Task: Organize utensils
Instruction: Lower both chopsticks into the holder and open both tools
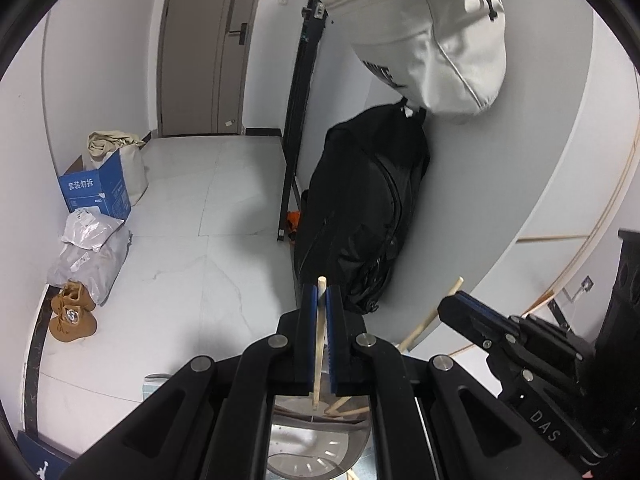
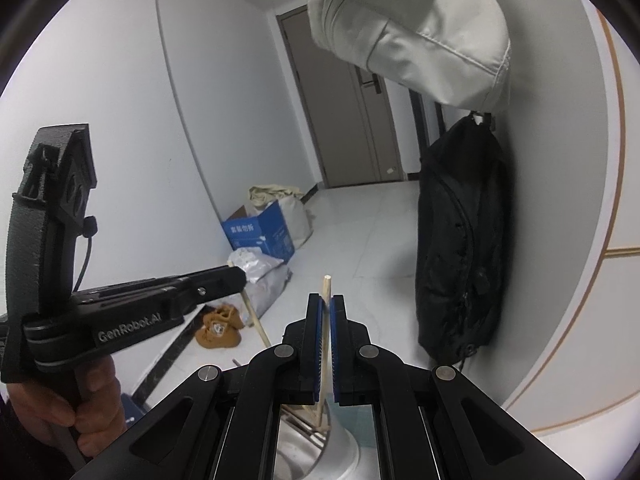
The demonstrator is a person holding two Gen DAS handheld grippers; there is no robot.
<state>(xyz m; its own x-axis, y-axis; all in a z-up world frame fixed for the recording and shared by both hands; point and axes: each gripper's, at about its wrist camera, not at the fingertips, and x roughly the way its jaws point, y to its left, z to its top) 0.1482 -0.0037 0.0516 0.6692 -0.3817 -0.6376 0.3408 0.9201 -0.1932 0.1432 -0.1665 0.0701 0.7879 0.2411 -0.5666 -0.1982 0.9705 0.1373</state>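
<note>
Black bag (image 1: pixel 362 208): hangs against the wall ahead and right of the left claw; closed, contents not visible.

Pale canvas bag (image 1: pixel 424 36): hangs above the black bag, high over both claws; closed, contents not visible.

Blue carton (image 1: pixel 98 190): on the floor far ahead-left of the left claw, top flaps open; contents cannot be told. A cloth sack (image 1: pixel 128 160) sits just behind it, fabric bunched at its mouth.

Grey parcels (image 1: pixel 92 248): stacked on the floor beside the carton, sealed.

Tan boots (image 1: pixel 72 314): a pair on the floor, nearest to the left claw of the floor items.

Round white container (image 2: pixel 340 446): directly below the right claw; several wooden sticks rest inside, leaning on its rim. In the left wrist view a metal-looking round vessel (image 1: pixel 316 448) lies under the left claw with sticks across its top edge; whether the two are one item cannot be told.

Left claw (image 1: pixel 322 300): blue pads clamped together on one chopstick (image 1: pixel 320 336), held upright, tip showing above the pads, lower end reaching down to the vessel.

Right claw (image 2: pixel 327 306): pads pressed on a second chopstick (image 2: pixel 326 328), upright, lower end in the white container.

Chopsticks: pale plain wood, thin, straight, round in section.
</note>
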